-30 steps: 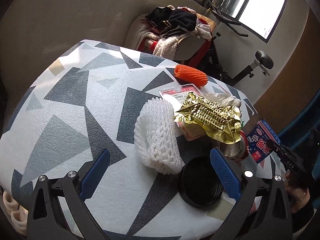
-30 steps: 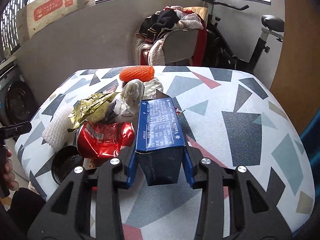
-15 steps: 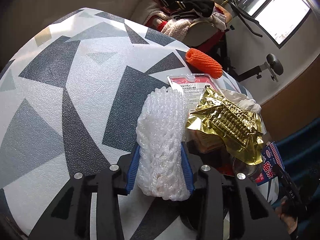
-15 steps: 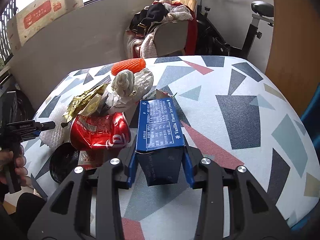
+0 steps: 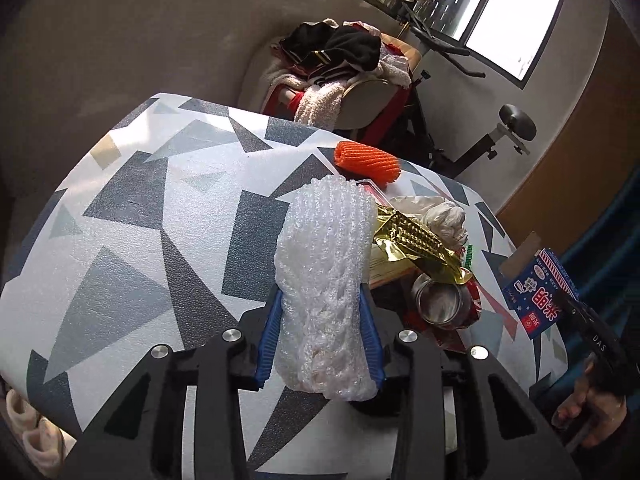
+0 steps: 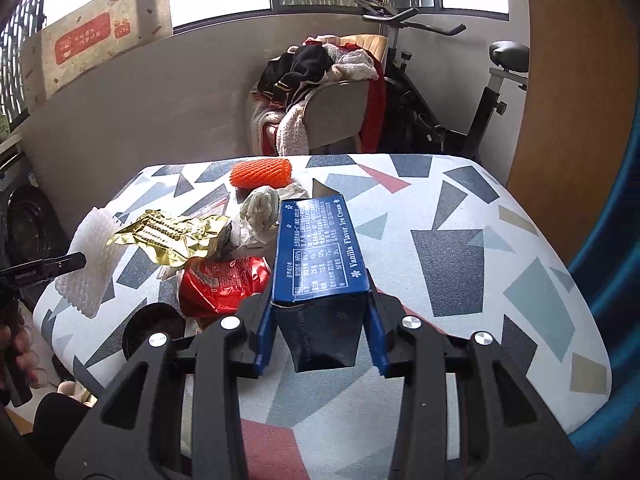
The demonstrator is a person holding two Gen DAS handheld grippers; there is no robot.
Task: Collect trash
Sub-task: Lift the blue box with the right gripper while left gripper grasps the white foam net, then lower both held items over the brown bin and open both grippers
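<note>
Left wrist: can's [image 5: 440,304] open top, right wrist: box's [image 6: 318,250] nutrition label

blue carton [image 6: 318,250]: "Vanilla Flavor Ice Cream" is running in white letters along its right edge; a white-ruled table of small characters is sitting to the left of that line, too small to read.
same carton, other face [image 5: 538,296]: large white East Asian characters are showing on blue under a red-and-white striped band; strokes not resolving.
handle right of the carton [image 5: 598,340]: letters "DAS" are showing in white on black.
red can [image 6: 222,282]: fine white print is showing left of the carton, illegible.
cardboard sign [image 6: 94,50]: red panels with pale characters are standing far behind the carton by the window, unreadable.
</note>
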